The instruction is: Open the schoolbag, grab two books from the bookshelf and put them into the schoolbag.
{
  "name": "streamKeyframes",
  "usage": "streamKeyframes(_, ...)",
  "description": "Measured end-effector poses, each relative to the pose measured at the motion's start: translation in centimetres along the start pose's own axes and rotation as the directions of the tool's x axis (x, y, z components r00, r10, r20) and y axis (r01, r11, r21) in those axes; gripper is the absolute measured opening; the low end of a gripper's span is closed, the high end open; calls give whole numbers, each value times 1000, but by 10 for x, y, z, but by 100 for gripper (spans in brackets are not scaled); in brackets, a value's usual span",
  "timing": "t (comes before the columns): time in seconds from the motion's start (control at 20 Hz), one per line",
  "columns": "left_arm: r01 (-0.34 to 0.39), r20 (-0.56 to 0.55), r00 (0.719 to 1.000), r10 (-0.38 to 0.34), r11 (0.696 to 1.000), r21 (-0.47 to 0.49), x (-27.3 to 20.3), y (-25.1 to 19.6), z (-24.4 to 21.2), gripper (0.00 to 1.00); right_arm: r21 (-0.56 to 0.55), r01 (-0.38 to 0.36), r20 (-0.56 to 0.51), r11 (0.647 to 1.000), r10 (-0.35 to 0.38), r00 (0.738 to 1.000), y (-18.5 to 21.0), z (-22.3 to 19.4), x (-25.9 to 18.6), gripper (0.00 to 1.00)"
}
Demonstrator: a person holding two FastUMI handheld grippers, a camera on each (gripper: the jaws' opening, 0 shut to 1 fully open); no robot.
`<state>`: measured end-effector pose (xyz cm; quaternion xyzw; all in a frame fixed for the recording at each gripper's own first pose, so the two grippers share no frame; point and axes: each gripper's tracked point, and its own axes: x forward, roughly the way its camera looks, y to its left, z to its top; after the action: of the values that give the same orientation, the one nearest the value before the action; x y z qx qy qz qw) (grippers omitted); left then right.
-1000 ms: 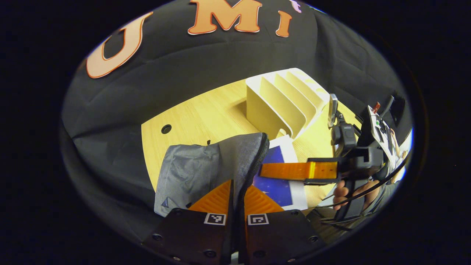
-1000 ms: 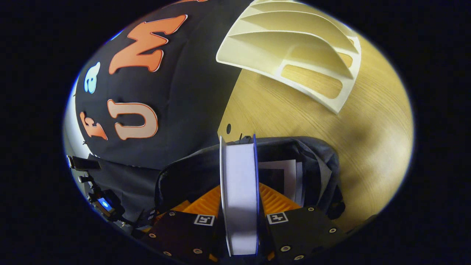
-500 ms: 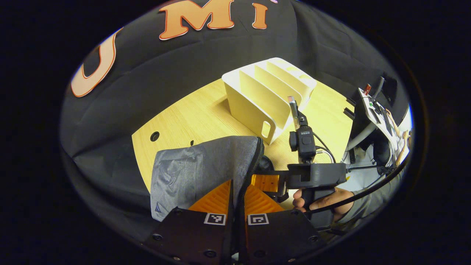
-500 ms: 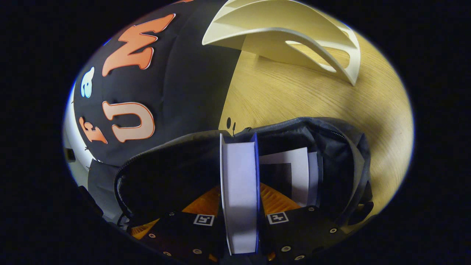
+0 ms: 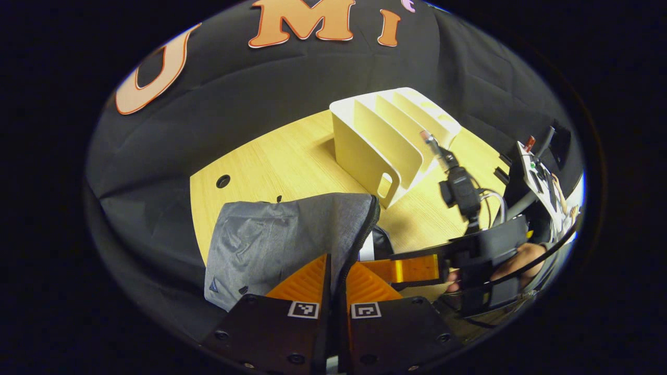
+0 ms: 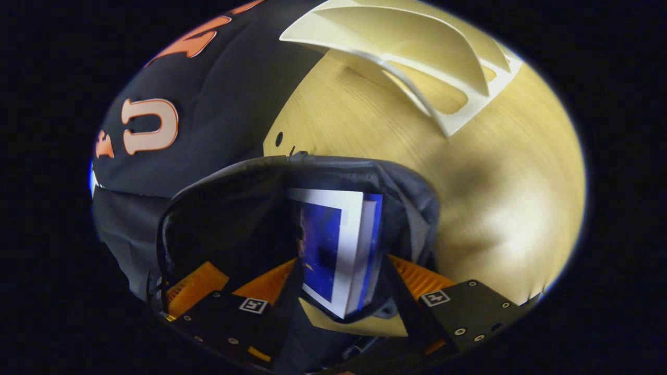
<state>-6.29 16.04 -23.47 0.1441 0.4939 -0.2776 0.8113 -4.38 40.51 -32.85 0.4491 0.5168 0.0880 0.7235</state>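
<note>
now book (image 6: 333, 250) sits inside schoolbag (image 6: 411, 198), right jaws apart.

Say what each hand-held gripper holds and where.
Left hand-held gripper pinches the schoolbag at its zippered opening edge. Right hand-held gripper is open, holding nothing; the book sits in the bag.

In my left gripper view the schoolbag (image 5: 281, 234) sits on the near part of the table (image 5: 281, 161), with my left gripper (image 5: 333, 276) at the rim of its opening. The bookshelf (image 5: 388, 138) stands farther back and to the right, apart from the bag. My right gripper (image 5: 411, 268) reaches in from the right, just beside the opening. In my right gripper view a book (image 6: 336, 245) stands inside the schoolbag, between the parted fingers (image 6: 417, 276), with the bookshelf beyond on the far table.
</note>
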Motion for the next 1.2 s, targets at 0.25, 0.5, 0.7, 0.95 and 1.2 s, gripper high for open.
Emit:
streamKeyframes(0.25,-43,-13,999,43,998,-54,9,-29,-6,22,-139,61,105,988,-46,993,-33,43,-74,98)
streamKeyframes(0.5,-118,19,992,121,987,-107,6,-58,15,36,-294,171,296,940,-81,952,-61,121,-160,98)
streamKeyframes(0.7,-170,147,969,197,968,-183,1,-90,68,61,-391,261,487,883,-43,872,-60,191,-230,98)
streamKeyframes(0.95,-237,368,859,355,914,-329,-15,-113,149,82,-514,347,659,785,101,745,-35,255,-310,98)
streamKeyframes(1.2,-265,495,707,505,838,-476,-40,-130,186,93,-617,381,704,688,268,657,-14,271,-369,97)
